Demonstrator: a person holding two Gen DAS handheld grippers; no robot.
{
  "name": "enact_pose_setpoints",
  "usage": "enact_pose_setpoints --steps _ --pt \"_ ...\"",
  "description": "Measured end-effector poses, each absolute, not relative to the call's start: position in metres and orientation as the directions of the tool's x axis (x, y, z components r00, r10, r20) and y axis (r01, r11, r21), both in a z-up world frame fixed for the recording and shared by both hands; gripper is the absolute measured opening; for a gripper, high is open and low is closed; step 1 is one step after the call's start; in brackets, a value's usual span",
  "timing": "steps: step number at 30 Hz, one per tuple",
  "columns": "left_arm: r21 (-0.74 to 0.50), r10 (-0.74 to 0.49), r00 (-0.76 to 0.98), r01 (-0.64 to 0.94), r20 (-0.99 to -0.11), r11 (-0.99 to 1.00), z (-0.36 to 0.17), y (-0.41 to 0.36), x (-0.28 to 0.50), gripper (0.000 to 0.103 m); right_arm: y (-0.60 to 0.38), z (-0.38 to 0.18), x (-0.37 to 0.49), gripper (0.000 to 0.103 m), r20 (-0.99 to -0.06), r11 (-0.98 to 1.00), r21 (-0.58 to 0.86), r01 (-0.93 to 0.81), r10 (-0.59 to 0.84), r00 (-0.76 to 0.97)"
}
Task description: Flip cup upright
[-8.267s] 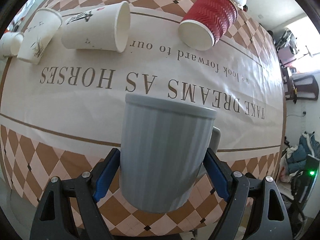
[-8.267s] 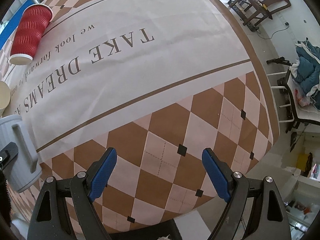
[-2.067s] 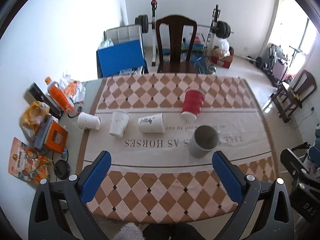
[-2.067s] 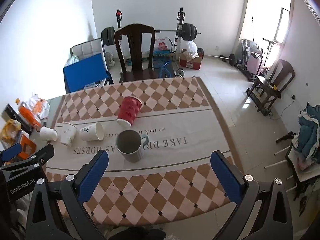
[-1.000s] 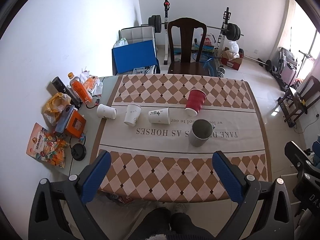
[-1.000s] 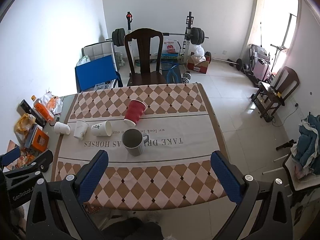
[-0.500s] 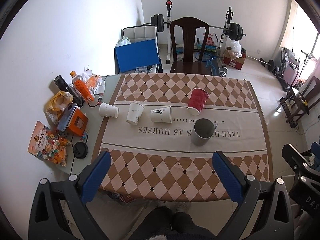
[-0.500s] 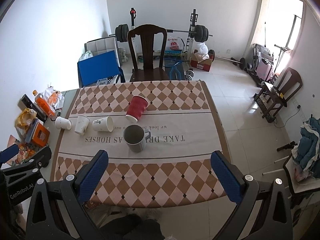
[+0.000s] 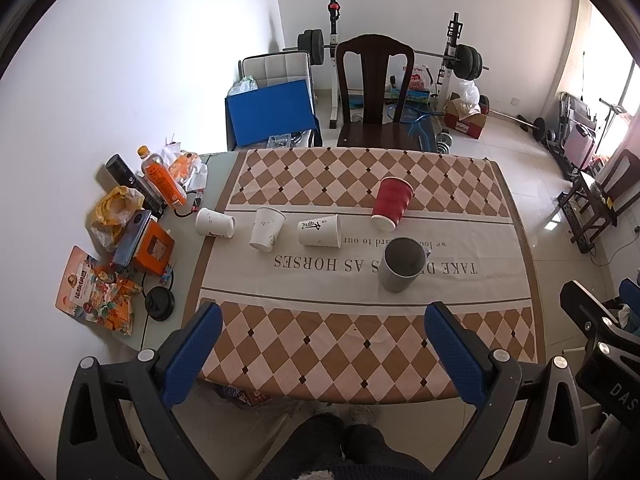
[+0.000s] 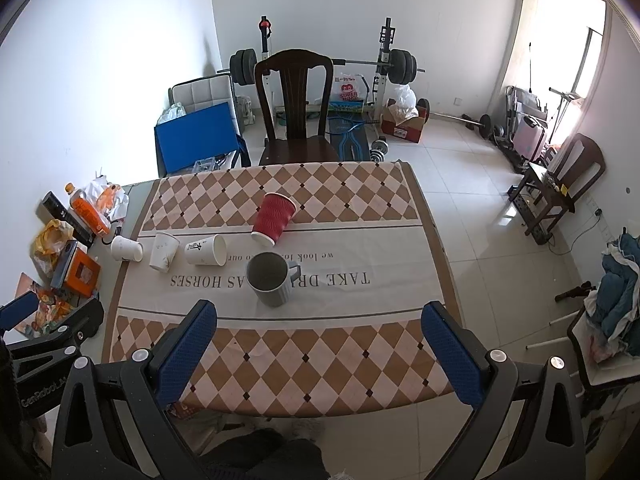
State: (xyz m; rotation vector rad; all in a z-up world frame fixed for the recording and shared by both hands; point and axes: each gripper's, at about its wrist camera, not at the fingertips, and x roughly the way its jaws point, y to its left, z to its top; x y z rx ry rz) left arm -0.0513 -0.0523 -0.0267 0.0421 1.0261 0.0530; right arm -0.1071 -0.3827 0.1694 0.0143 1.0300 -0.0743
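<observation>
**Grey mug upright, both grippers empty**

The surface (image 9: 360, 344) has a checkered cloth. The left gripper (image 9: 322, 344) and right gripper (image 10: 320, 344) hover high above its near edge, fingers spread wide. The grey mug (image 10: 270, 282) stands upright mid-surface, with the red cup (image 10: 274, 218) lying just behind.

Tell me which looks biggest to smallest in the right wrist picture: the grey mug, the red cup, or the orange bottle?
1. Grey mug, largest, though it stands nearest the camera, which helps.
2. Red ribbed paper cup, lying on its side, only slightly smaller; a close call.
3. Orange bottle, clearly the smallest, far off at the picture's left edge.
</observation>
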Motion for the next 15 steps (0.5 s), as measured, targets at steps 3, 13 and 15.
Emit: enact_pose_setpoints --steps 3,13,15 --pt "0.064 0.068 0.518 -0.025 -0.853 0.998 -0.0257 -0.0531 -0.0514 0.103 -0.3832 0.1698 -0.1070 0.103 -0.857 0.997 -0.023 0.067 -0.055 0.513" --pt "0.064 0.065 0.518 -0.020 -0.853 0.998 -0.0248 -0.0530 -0.0516 0.103 -0.3825 0.1684 -0.1069 0.103 -0.857 0.998 -0.019 0.066 -0.050 0.513" --pt "0.063 0.065 0.519 -0.020 -0.853 0.998 -0.0249 -0.0529 -0.0518 0.103 -0.3838 0.1692 -0.1056 0.103 -0.859 0.998 -0.018 0.066 -0.049 0.510"
